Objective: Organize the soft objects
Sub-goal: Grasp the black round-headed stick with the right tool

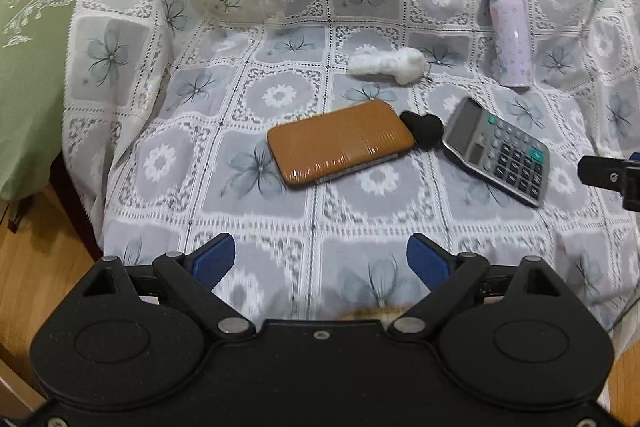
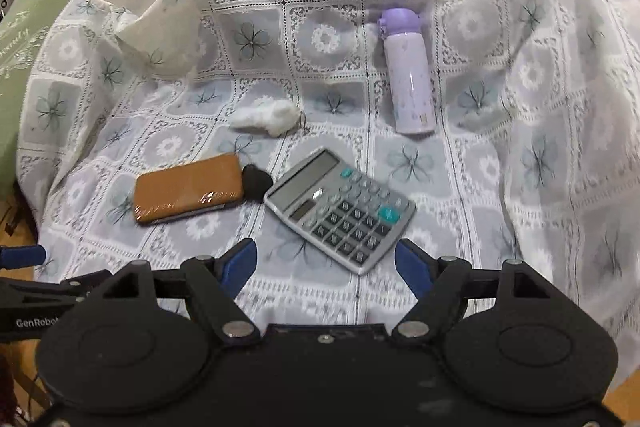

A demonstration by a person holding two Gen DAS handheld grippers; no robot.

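A white fluffy soft piece (image 1: 387,65) (image 2: 267,115) lies at the back of the cloth-covered surface. A small black soft lump (image 1: 423,127) (image 2: 256,180) sits between a brown wrapped case (image 1: 340,146) (image 2: 188,187) and a grey calculator (image 1: 497,151) (image 2: 340,209). My left gripper (image 1: 320,261) is open and empty, hovering near the front edge, in front of the brown case. My right gripper (image 2: 325,264) is open and empty, just in front of the calculator.
A lilac bottle (image 1: 508,31) (image 2: 408,71) lies at the back right. The flowered lace cloth (image 1: 280,211) (image 2: 500,187) rises in folds at the back and sides. A green cushion (image 1: 32,47) stands at the left, over wooden floor (image 1: 36,267).
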